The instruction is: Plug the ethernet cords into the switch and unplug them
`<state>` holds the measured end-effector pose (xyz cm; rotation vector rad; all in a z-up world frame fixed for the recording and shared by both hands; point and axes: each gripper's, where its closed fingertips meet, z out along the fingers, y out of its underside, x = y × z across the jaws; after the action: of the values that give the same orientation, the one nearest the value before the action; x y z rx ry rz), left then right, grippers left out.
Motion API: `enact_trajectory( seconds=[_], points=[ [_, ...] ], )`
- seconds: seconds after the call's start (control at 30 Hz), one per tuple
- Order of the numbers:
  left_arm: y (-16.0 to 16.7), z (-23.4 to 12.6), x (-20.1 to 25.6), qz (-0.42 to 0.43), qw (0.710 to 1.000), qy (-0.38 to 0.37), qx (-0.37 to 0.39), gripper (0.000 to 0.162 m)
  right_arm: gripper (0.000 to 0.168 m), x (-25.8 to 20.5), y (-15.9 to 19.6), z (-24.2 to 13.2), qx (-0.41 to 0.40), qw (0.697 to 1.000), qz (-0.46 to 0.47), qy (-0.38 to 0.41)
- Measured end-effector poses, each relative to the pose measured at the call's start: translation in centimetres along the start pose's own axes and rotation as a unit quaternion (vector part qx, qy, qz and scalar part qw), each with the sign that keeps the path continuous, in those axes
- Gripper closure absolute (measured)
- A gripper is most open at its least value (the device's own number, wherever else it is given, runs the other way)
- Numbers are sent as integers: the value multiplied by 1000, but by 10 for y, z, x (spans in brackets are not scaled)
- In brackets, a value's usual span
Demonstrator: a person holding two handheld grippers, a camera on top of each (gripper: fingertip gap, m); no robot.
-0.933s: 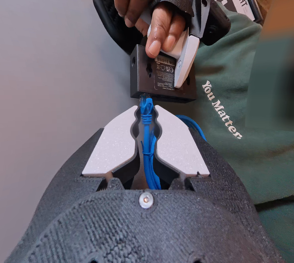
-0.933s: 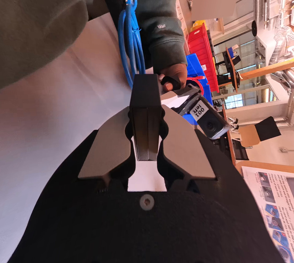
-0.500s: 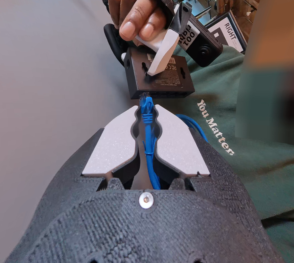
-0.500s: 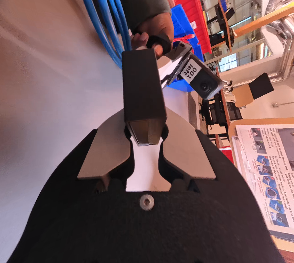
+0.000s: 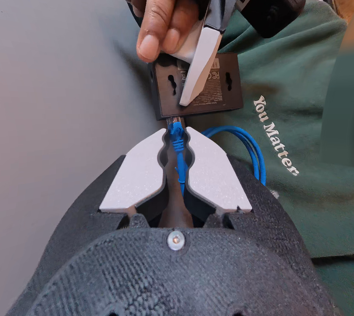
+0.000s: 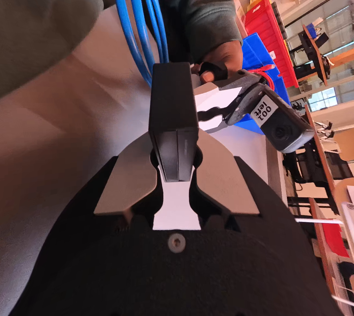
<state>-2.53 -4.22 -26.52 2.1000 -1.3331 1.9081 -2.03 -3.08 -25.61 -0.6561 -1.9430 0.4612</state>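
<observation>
My left gripper (image 5: 175, 130) is shut on the blue ethernet cord (image 5: 178, 146) just behind its clear plug, whose tip sits at the port edge of the black switch (image 5: 210, 96). The switch shows its underside, with a label and two keyhole slots. My right gripper (image 6: 173, 153) is shut on the switch (image 6: 172, 100) and holds it in the air; one of its white fingers (image 5: 199, 69) lies across the underside in the left wrist view. Loops of blue cord (image 6: 138, 19) hang behind the switch. The left gripper (image 6: 214, 113) also shows beyond the switch in the right wrist view.
A person's green sweatshirt (image 5: 287, 134) fills the right of the left wrist view, a grey table surface (image 5: 57, 96) the left. In the right wrist view a white table (image 6: 239, 153) lies below, with a blue bin (image 6: 254, 58) and red bin (image 6: 268, 25) beyond, and shelves at right.
The switch and right gripper have come closer and turned, so the switch underside faces the left camera more squarely. The plug stays at the switch's port edge. Both grips hold.
</observation>
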Motion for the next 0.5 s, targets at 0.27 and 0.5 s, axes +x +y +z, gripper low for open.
enact_trajectory(
  seconds=[0.27,0.5],
  points=[
    [8,10,2,48,998,3,-48,149,138,-8,-22,-1,46,998,31,-32],
    [-12,-4,2,14,1000,6,25,149,133,18,-2,-8,-26,999,34,31]
  ],
)
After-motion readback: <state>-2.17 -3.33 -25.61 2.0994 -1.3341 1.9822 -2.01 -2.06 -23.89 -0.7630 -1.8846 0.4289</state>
